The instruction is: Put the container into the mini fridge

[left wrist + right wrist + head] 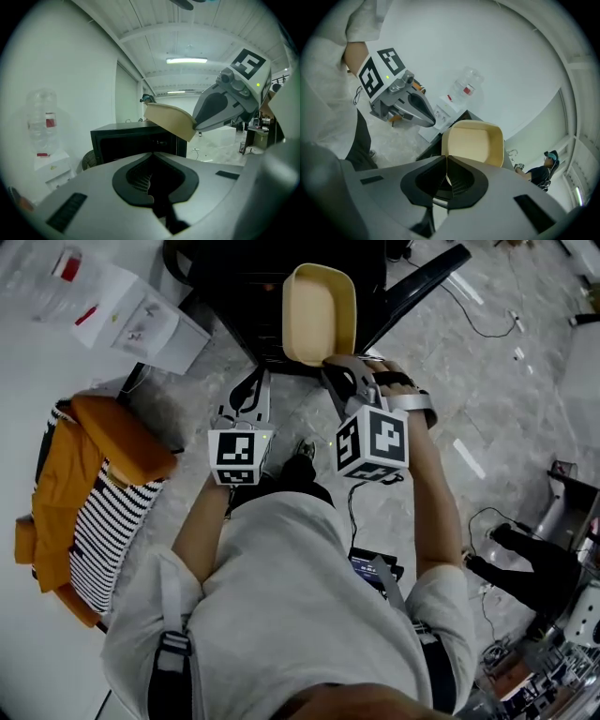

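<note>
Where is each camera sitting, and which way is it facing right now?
Head view: on the person's head, looking steeply down at the container by the mini fridge; the torso, left gripper and right gripper show.
Left gripper view: rides the left gripper, facing the mini fridge; its own shut jaws show.
Right gripper view: rides the right gripper, looking along jaws clamped on the container's rim; a sleeve shows.
Shared: both gripper views show the container and the other gripper.
</note>
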`<state>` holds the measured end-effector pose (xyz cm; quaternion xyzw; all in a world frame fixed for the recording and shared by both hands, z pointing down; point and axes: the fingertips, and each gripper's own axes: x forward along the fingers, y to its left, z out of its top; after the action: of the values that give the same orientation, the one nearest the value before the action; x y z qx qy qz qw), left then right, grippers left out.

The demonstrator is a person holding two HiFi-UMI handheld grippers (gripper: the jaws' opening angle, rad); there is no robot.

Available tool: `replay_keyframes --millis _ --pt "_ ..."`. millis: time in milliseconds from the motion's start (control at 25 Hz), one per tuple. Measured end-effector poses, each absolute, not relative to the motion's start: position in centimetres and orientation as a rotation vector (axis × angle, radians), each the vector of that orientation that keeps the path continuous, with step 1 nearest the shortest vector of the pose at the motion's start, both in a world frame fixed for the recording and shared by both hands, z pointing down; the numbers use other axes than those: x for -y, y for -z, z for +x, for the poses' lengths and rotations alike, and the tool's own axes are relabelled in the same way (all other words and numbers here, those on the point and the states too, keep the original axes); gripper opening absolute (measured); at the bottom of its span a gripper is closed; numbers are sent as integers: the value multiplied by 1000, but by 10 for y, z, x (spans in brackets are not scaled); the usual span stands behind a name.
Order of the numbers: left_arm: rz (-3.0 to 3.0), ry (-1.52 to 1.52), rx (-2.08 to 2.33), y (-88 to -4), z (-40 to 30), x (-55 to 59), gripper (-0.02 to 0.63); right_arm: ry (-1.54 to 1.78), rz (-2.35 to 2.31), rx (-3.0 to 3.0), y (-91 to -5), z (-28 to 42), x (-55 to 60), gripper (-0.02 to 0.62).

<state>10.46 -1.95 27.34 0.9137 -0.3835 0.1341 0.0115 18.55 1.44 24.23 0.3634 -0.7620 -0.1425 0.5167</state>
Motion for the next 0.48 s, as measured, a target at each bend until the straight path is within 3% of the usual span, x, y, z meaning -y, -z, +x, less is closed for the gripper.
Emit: replay_keyframes --millis 480 --pt "2820 -354 1119 -293 19 -5 12 217 892 1778 -282 108 -43 43"
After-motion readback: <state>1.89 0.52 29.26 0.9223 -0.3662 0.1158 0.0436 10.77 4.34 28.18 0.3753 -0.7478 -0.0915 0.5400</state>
